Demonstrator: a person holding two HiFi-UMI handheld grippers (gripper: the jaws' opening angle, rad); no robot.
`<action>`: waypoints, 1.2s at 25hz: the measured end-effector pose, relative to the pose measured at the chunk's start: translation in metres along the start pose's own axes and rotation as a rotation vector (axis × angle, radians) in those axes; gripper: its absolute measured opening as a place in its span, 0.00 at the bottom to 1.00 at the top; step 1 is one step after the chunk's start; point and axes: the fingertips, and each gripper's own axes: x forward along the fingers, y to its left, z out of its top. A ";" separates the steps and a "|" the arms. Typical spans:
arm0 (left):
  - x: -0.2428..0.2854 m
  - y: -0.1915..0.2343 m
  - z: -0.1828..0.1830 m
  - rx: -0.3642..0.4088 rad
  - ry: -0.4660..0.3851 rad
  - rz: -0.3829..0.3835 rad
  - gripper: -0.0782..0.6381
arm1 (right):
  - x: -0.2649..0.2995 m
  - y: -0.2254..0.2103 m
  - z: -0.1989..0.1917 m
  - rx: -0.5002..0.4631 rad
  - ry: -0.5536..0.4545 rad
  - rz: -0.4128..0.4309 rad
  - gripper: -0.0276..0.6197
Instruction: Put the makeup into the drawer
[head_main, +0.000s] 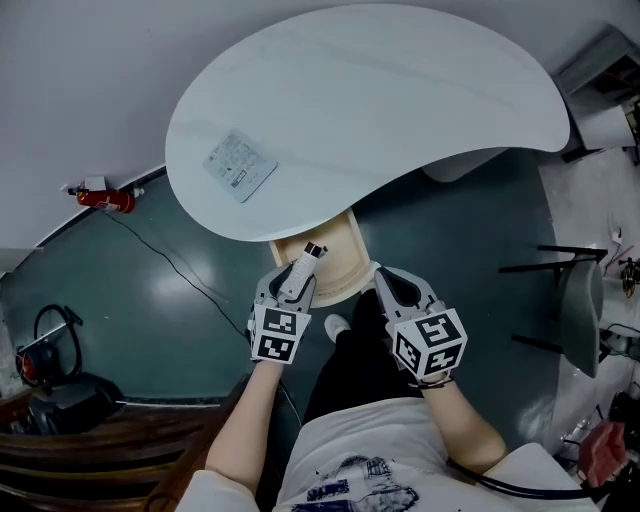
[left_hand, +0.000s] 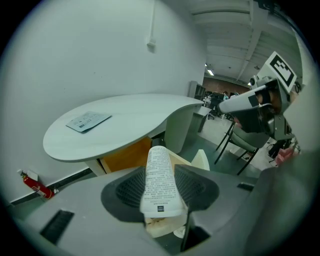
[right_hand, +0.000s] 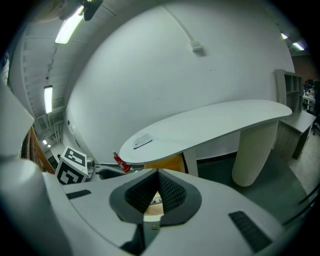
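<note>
Tube (left_hand: 160, 182) gripped (left gripper (head_main: 293, 281)) near drawer (head_main: 341, 262).

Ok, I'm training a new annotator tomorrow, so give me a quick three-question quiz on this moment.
1. True or false: the left gripper holds a white tube.
2. The right gripper is: A) shut and empty, B) shut on a brush, C) wide open.
3. Fill in: the open drawer sits just under the edge of the white ____.
Key: 1 true; 2 A; 3 table.
</note>
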 end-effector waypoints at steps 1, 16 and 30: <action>0.004 -0.001 -0.001 0.005 0.009 -0.006 0.43 | 0.001 -0.001 -0.002 0.007 0.002 -0.002 0.07; 0.063 -0.007 -0.004 0.082 0.085 -0.097 0.43 | 0.027 -0.034 -0.030 0.065 0.021 -0.033 0.07; 0.116 -0.003 -0.013 0.095 0.184 -0.152 0.43 | 0.058 -0.072 -0.033 0.073 0.042 -0.072 0.07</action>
